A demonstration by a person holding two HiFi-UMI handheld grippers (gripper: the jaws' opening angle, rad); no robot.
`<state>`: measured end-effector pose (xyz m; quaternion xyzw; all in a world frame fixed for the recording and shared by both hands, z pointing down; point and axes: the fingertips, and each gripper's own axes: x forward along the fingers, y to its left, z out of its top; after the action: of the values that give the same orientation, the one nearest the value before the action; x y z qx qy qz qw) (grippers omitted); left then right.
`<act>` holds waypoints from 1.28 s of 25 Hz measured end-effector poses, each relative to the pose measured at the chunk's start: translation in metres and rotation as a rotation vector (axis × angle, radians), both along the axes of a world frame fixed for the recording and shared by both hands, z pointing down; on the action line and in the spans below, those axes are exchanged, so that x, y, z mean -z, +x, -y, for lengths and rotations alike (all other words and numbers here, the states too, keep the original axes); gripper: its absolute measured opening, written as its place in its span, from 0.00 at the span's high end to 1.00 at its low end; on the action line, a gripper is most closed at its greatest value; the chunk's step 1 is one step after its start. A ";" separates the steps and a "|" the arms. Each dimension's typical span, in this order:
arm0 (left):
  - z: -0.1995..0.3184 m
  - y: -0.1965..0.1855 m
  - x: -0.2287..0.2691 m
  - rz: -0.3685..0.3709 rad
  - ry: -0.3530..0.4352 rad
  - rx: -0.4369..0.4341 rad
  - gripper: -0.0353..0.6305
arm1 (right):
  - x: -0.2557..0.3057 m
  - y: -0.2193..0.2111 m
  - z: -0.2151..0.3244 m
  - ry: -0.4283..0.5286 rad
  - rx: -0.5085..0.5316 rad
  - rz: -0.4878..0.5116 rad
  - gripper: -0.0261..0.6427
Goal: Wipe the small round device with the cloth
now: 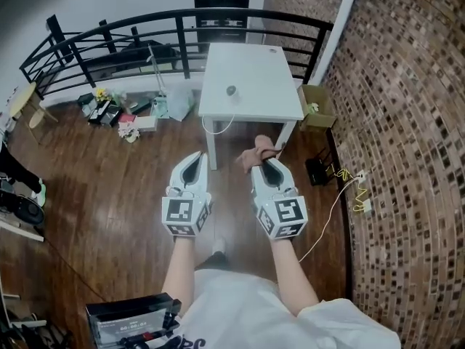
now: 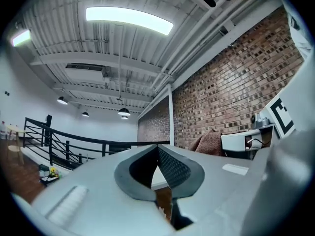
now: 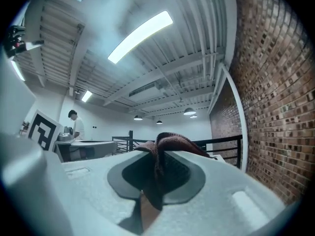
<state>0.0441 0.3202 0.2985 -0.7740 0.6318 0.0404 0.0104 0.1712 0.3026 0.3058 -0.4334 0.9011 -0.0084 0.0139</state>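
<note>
Cloth [image 1: 256,153] crosswise between right fingers [image 1: 282,180]

Open floor [image 1: 116,195] before white table [image 1: 269,71]; top free around small round device [image 1: 231,90]; railing [image 1: 131,31] behind, brick wall [image 1: 407,122] right.

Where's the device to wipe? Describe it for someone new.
Beside the brick wall stands a white square table. On its top, a little left of the middle, sits the small round device: a low grey disc, the only thing on that tabletop.
</note>
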 end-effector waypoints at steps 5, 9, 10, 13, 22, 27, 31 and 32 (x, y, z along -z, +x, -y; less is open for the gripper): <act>0.086 -0.048 0.023 -0.012 0.033 -0.032 0.92 | 0.016 -0.060 0.087 0.005 -0.073 -0.009 0.90; 0.139 -0.071 0.012 -0.020 0.010 -0.050 0.92 | 0.006 -0.083 0.134 -0.029 -0.076 -0.020 0.90; 0.150 -0.074 0.006 -0.026 -0.002 -0.056 0.92 | 0.002 -0.083 0.144 -0.037 -0.081 -0.025 0.90; 0.179 -0.078 -0.009 -0.035 -0.025 -0.075 0.92 | -0.007 -0.081 0.172 -0.051 -0.103 -0.045 0.90; 0.276 -0.075 -0.034 -0.010 -0.067 -0.100 0.92 | -0.028 -0.079 0.277 -0.077 -0.099 -0.036 0.90; 0.352 -0.076 -0.039 0.008 -0.070 -0.066 0.92 | -0.033 -0.074 0.359 -0.069 -0.047 -0.043 0.90; 0.420 -0.071 -0.042 0.014 -0.093 -0.062 0.92 | -0.022 -0.067 0.427 -0.035 -0.007 -0.030 0.90; 0.436 -0.069 -0.043 0.019 -0.098 -0.063 0.92 | -0.020 -0.065 0.441 -0.027 0.005 -0.027 0.90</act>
<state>-0.0248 -0.1154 0.3417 -0.7934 0.6083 0.0020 -0.0227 0.1066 -0.1387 0.3256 -0.4315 0.9020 -0.0146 -0.0044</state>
